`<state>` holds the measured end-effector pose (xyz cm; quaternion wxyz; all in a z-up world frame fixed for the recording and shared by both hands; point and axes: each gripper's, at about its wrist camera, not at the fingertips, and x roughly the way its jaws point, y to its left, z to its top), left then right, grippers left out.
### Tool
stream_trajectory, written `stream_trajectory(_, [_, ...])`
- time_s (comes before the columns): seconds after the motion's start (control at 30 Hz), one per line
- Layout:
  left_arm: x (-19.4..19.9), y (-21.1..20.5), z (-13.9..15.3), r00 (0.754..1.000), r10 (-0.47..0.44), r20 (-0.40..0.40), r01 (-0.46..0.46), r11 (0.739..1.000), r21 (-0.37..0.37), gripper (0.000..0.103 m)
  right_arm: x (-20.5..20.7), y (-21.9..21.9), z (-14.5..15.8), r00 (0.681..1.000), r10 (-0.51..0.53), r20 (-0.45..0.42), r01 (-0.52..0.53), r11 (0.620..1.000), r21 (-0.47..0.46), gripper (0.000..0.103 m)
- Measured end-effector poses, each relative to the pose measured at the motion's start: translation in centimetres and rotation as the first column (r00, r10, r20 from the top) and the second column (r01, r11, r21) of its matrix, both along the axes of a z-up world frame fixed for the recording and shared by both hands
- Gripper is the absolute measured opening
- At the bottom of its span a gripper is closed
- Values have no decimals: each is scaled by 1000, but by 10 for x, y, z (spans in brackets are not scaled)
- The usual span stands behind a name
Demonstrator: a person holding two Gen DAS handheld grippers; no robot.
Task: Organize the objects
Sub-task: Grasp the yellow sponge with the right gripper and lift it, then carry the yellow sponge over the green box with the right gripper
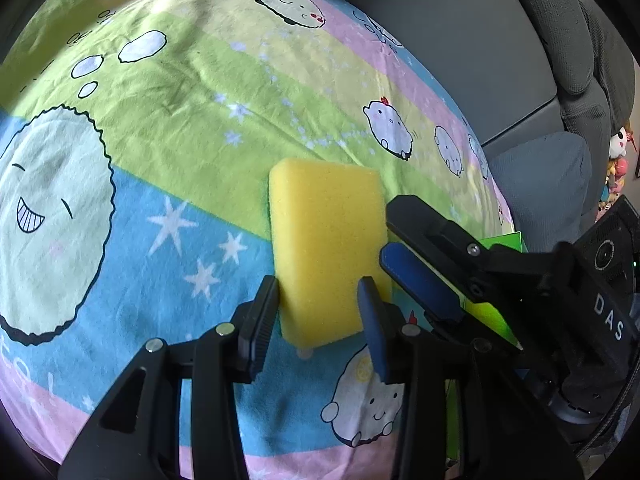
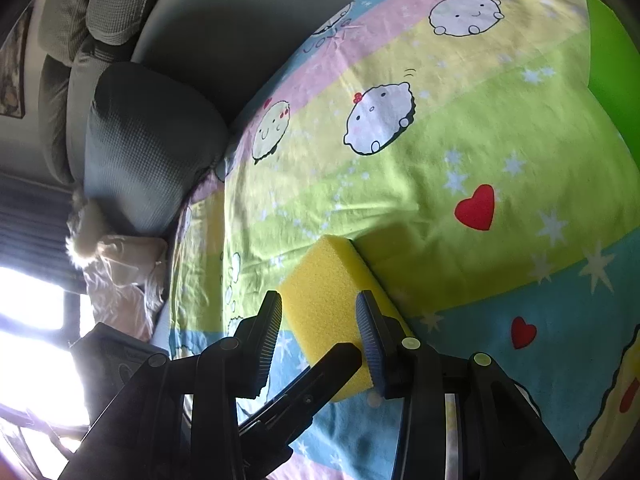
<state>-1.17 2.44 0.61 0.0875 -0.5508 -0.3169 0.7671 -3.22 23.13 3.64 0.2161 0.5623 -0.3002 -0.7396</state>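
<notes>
A yellow sponge (image 1: pixel 328 248) is held above a colourful cartoon bedsheet (image 1: pixel 180 140). My left gripper (image 1: pixel 318 308) is shut on its near end, both pads pressed on its sides. My right gripper (image 1: pixel 404 240) comes in from the right beside the sponge's right edge. In the right wrist view the sponge (image 2: pixel 328 300) sits between my right gripper (image 2: pixel 320 320) pads, which touch its sides. One finger of the left gripper (image 2: pixel 320 376) crosses under the sponge there.
A green box (image 2: pixel 612 76) stands at the sheet's right edge and also shows behind the right gripper (image 1: pixel 500 240). Grey pillows (image 2: pixel 148 140) and a grey headboard (image 1: pixel 460 40) lie at the bed's head. A bright window (image 2: pixel 32 320) is at left.
</notes>
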Motion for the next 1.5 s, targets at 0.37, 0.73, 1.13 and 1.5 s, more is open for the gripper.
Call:
stream_trajectory(0.37, [3,-2,-1,1000,5,5,-5,1000,22,40,4,2,5,1000,-10,-17,10,1000,26,42])
stream_trajectory(0.73, [1,-1,-1,1000,2,5,-2,1000,13,42,3,5,2,999,-32,-3,32,997,76,42])
stream_trajectory(1.13, [5,7,7,999,-28,-32,27,998,-49,38,2,-4,-4,1000,24,0,-24,990,138,42])
stream_trajectory(1.5, [23,47,65,943,-178,-281,140,979,-152,37,32,37,48,979,-74,-191,84,995,47,42])
